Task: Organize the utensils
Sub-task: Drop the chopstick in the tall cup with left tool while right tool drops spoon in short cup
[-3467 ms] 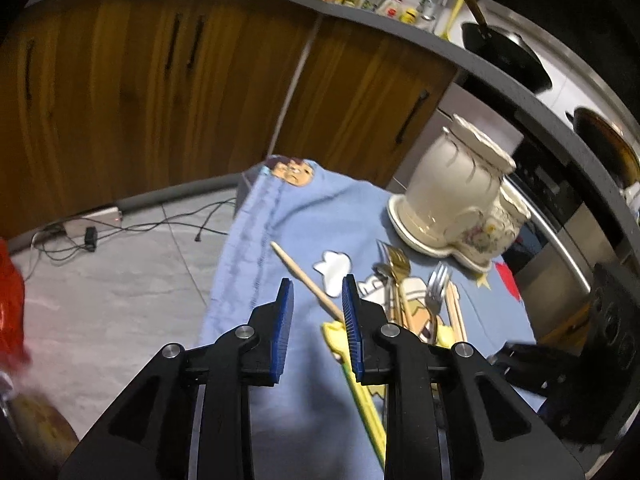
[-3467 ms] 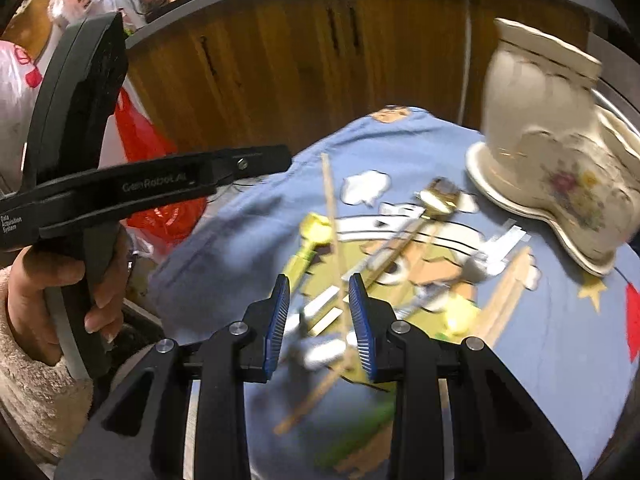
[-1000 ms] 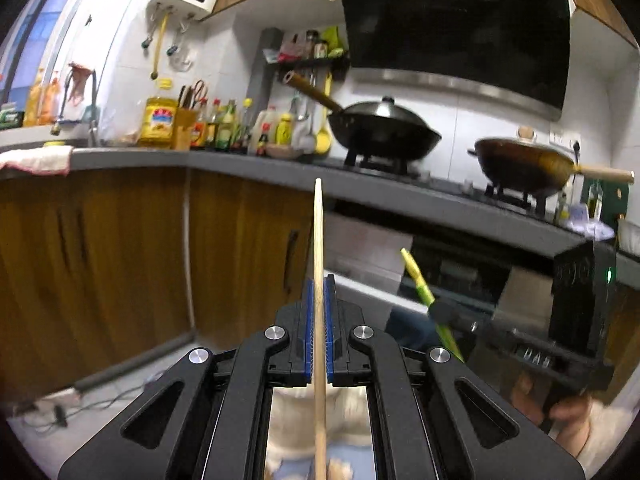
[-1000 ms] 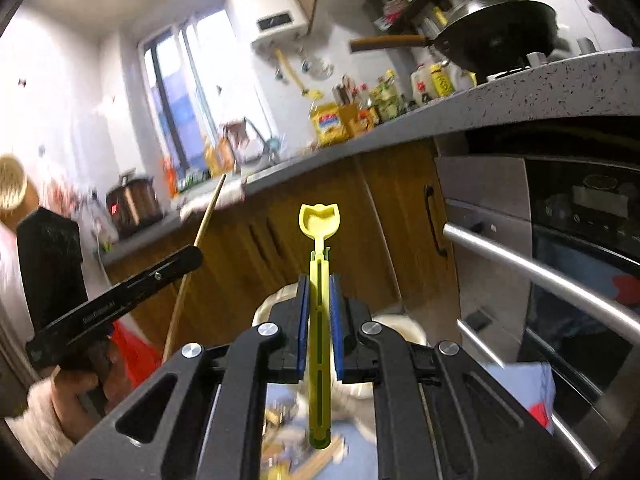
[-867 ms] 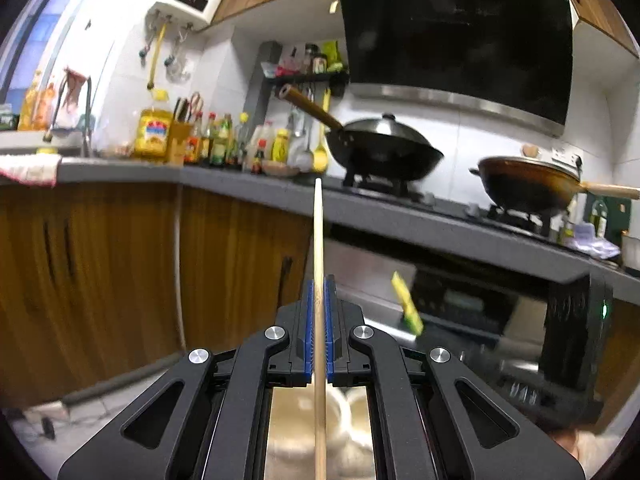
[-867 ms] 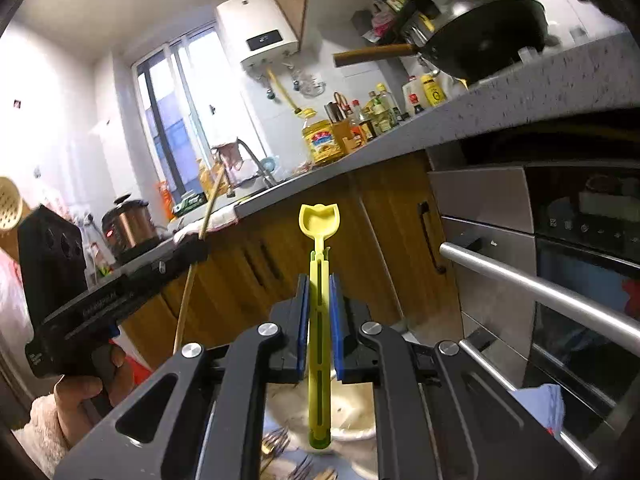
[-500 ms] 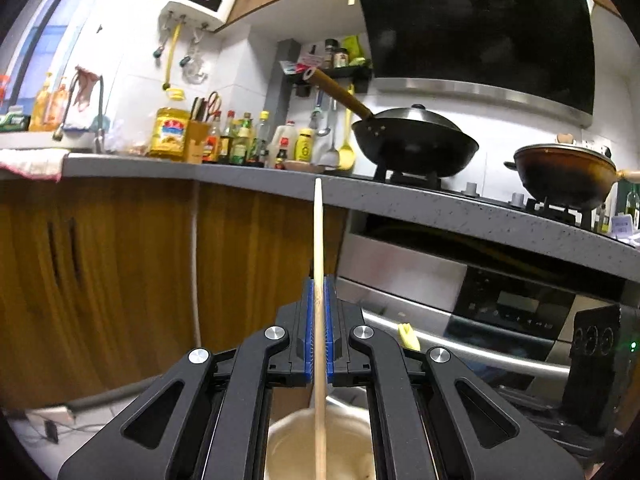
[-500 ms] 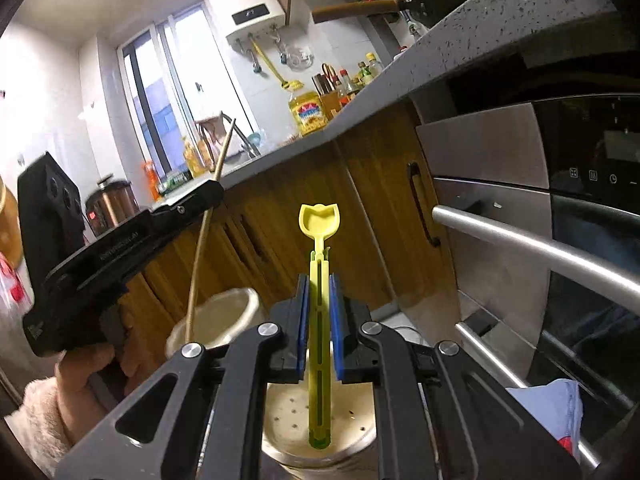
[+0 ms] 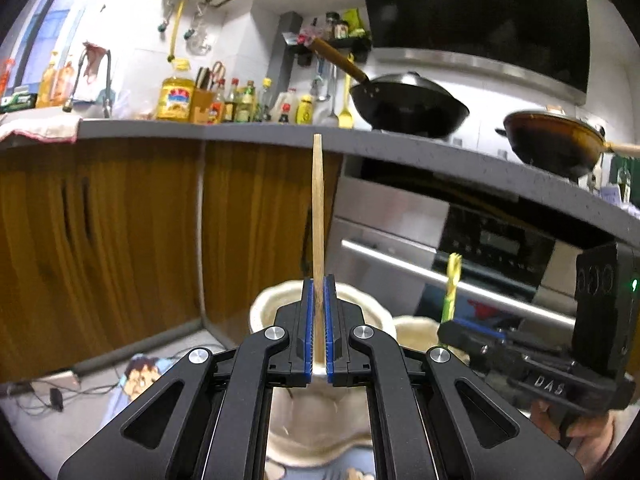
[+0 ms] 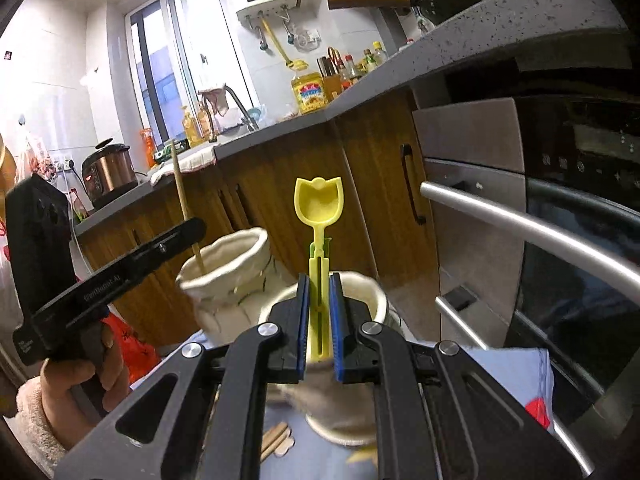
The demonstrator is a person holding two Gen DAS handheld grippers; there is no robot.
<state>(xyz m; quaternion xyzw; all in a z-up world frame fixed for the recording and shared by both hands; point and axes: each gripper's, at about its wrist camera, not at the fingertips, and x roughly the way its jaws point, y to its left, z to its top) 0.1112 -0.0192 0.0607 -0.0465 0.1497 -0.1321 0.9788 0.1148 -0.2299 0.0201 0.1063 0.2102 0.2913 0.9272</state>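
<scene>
The wooden chopstick (image 9: pixel 318 216) is gripped upright between the narrow blue pads of the left gripper (image 9: pixel 319 332), its lower end reaching into the mouth of the taller cream holder (image 10: pixel 224 276), as the right wrist view shows. The yellow spoon (image 10: pixel 320 216) is pinched the same way in the right gripper (image 10: pixel 319 328), bowl upward, directly over the smaller cream holder (image 10: pixel 372 300) just right of the tall one.

For a clean drop, each utensil is best kept vertical and lowered until its foot is well inside the rim before the jaws are parted; a release from too high would probably let the chopstick tip against the scalloped lip or bounce out. The two tools are close together, so one may be lowered slightly ahead of the other to avoid a knock.

The chopstick is a slim, pale stick, plain and straight. The spoon is bright plastic with a tulip-shaped bowl and a slotted handle with a green joint. A blue cloth (image 10: pixel 516 372) lies under the holders, with some wooden pieces (image 10: pixel 276 440) at the near edge.
</scene>
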